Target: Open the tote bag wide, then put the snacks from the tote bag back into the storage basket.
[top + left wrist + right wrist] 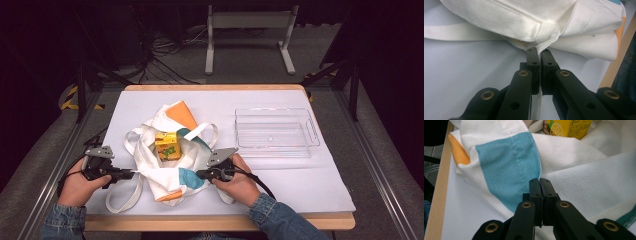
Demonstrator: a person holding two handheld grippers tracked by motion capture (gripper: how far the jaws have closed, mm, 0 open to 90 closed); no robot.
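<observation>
left gripper view is showing the left gripper (539,53) clenching a white hem of the tote bag (529,22), the cloth edge running down between its two pressed jaws. right gripper view is showing the right gripper (539,182) pinching the bag's fabric where the blue patch (506,162) is meeting the white weave. high view is showing both hands (80,185) holding the bag's mouth apart near the table's front edge, one gripper at each side of it. inside the open bag a yellow juice carton (167,145) is standing upright. farther right on the white table cover (300,185), well apart from the bag, a clear plastic tray (276,132) is lying.
</observation>
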